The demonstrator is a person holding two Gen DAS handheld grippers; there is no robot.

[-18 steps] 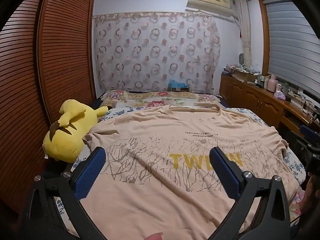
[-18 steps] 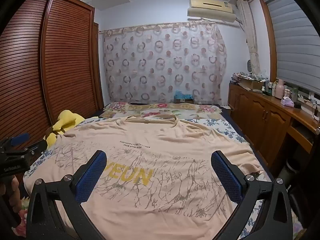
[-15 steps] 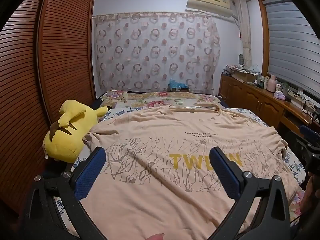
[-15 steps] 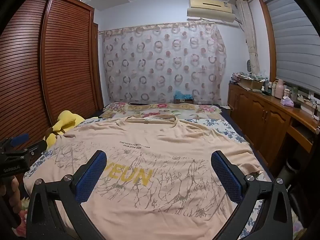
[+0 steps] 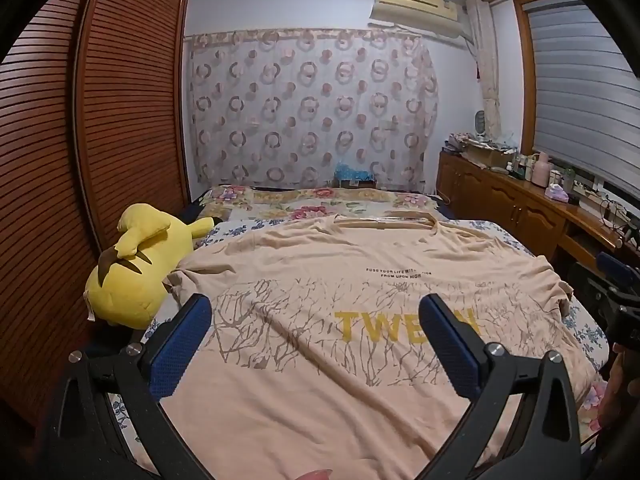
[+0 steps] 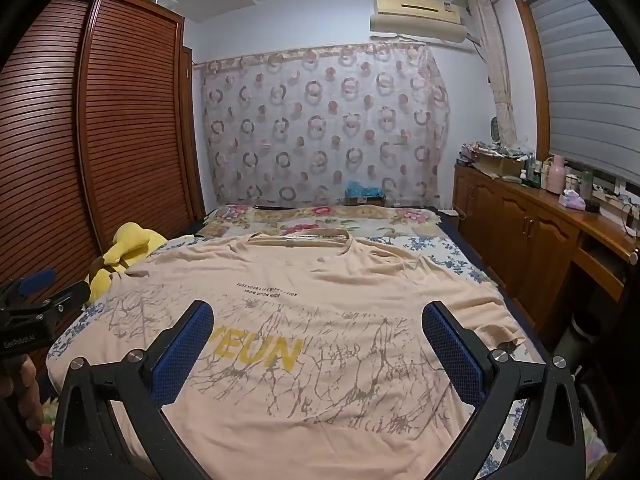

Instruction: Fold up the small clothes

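A peach T-shirt [image 5: 320, 360] with yellow lettering lies spread flat, unfolded, across the bed

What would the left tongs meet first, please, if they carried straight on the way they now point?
Probably the peach T-shirt spread on the bed; the open left tongs aim over it, though depth is unclear.

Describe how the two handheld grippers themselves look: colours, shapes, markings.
Both grippers, left and right, match: matte black forked frames, silver screw heads at the joints, and long flat fingers faced with blue dimpled pads. The left unit's body shows white lettering, too blurred to read.
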